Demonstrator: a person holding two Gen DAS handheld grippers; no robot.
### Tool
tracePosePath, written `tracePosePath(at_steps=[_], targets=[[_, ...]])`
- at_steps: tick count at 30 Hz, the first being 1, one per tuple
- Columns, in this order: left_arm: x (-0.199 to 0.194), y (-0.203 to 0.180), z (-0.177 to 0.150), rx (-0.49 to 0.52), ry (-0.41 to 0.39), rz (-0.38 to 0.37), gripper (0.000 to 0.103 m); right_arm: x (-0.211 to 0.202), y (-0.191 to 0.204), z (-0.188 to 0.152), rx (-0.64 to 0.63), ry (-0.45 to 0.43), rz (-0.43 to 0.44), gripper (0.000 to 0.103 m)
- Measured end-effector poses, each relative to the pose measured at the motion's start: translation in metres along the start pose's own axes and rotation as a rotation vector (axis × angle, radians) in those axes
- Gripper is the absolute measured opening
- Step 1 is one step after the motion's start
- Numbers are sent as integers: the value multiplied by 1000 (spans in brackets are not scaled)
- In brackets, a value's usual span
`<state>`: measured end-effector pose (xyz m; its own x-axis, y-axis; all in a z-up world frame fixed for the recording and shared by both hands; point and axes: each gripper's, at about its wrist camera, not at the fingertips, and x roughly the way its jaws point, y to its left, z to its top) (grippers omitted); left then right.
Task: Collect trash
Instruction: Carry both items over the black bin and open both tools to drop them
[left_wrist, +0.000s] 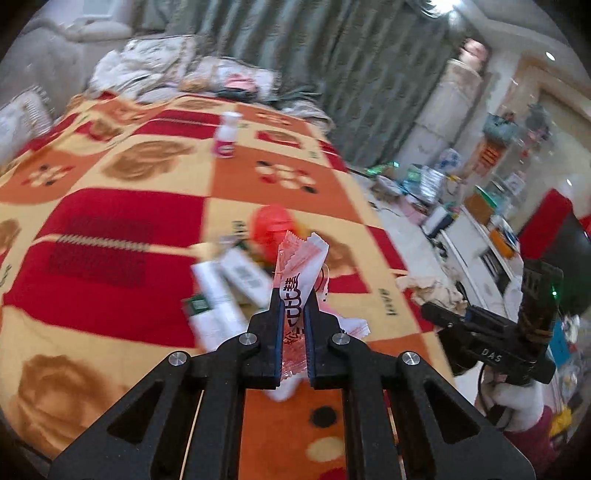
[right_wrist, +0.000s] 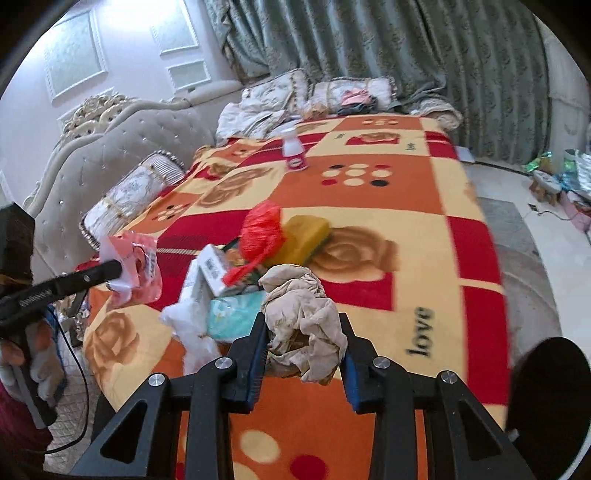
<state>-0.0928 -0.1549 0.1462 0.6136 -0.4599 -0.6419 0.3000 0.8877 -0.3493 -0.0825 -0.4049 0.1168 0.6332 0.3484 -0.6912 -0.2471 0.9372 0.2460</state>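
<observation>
Trash held: left gripper (left_wrist: 294, 314) pinches one pink wrapper (left_wrist: 295, 280), right gripper (right_wrist: 303, 332) clamps one crumpled tissue (right_wrist: 303, 317).

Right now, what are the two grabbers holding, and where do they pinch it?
The left gripper pinches a pink-and-white wrapper around its middle. The right gripper squeezes a crumpled beige tissue by its sides.

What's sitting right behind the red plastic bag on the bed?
A yellow block lies directly behind the red plastic bag, partly covered by it. Farther back a small white bottle stands on the blanket. Whatever the bag hides underneath cannot be seen.
</observation>
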Motion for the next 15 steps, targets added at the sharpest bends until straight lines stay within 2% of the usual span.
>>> tracePosePath(at_steps=[8, 15], targets=[[50, -103, -7, 137, 71, -118, 7, -49, -57, -21, 87, -40, -114, 33], [101, -178, -15, 194, 146, -220, 7, -85, -124, -49, 191, -45, -245, 33]])
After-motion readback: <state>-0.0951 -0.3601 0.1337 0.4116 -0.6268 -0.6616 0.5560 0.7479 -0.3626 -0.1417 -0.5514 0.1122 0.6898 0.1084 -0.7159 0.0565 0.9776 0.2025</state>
